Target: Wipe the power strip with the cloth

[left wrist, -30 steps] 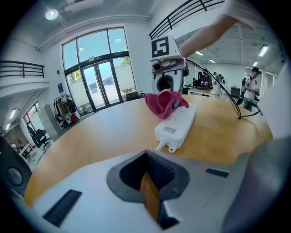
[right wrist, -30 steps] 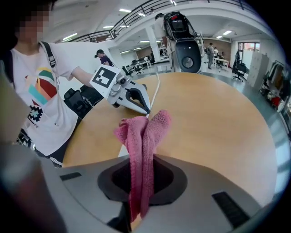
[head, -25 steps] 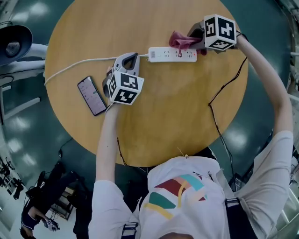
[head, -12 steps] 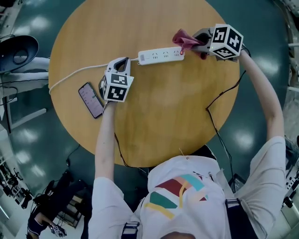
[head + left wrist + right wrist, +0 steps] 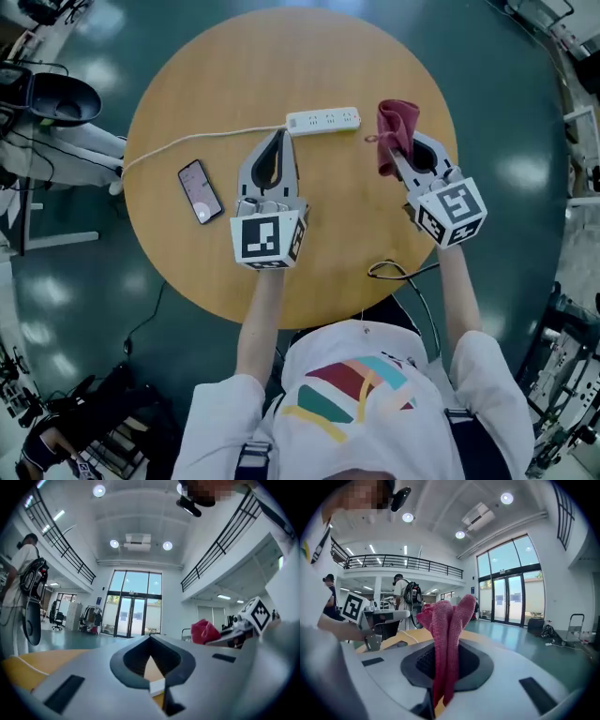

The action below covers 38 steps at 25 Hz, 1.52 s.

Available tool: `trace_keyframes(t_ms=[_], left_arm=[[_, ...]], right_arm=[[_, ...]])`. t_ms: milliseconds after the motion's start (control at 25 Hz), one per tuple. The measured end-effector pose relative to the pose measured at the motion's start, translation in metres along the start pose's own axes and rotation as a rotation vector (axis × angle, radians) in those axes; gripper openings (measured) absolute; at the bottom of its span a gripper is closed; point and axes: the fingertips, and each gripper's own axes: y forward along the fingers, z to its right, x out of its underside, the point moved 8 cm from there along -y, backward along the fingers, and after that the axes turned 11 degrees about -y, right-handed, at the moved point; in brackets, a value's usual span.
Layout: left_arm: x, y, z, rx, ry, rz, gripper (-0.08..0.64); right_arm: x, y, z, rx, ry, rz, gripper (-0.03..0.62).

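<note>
Both drawn back from power strip (image 5: pixel 323 120), right gripper (image 5: pixel 393 156) clamping cloth (image 5: pixel 395 127), left gripper (image 5: pixel 277 135) closed, empty.

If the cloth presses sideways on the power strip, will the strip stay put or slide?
Probably slides: the power strip lies flat on the smooth table. Its cord trails off the table's left edge, so it would likely pivot around that tether. Being long and low, it seems unlikely to tip.
</note>
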Motion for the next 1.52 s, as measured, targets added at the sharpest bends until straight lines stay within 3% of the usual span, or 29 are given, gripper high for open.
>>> trace_keyframes(t_ms=[120,280,480,600,760,1040,1160,1520], left_arm=[[-0.013,-0.049,0.028,0.027,-0.048,0.059,0.031],[-0.021,-0.106,0.068,0.053,-0.088,0.095,0.031],[-0.023,-0.15,0.093,-0.027,-0.01,0.111,0.032],[-0.015,-0.172,0.112,-0.052,-0.008,0.105,0.031],[-0.018,-0.194,0.137,-0.055,0.001,0.132,0.031],[-0.025,-0.183,0.135,-0.062,0.016,0.156,0.031],[-0.021,-0.176,0.145,-0.057,0.02,0.147,0.031],[-0.03,-0.187,0.124,-0.073,0.005,0.134,0.032]], right_arm=[[-0.014,-0.038,-0.051,0.054,0.062,0.068,0.04],[-0.029,-0.101,-0.079,0.119,0.126,0.154,0.038],[-0.021,-0.138,-0.111,0.101,0.237,0.16,0.039],[-0.017,-0.156,-0.131,0.055,0.195,0.138,0.038],[-0.032,-0.182,-0.142,-0.001,0.142,0.193,0.038],[-0.048,-0.178,-0.13,-0.007,-0.006,0.219,0.04],[-0.042,-0.186,-0.114,0.02,-0.009,0.218,0.038],[-0.043,-0.18,-0.142,0.02,0.012,0.177,0.038]])
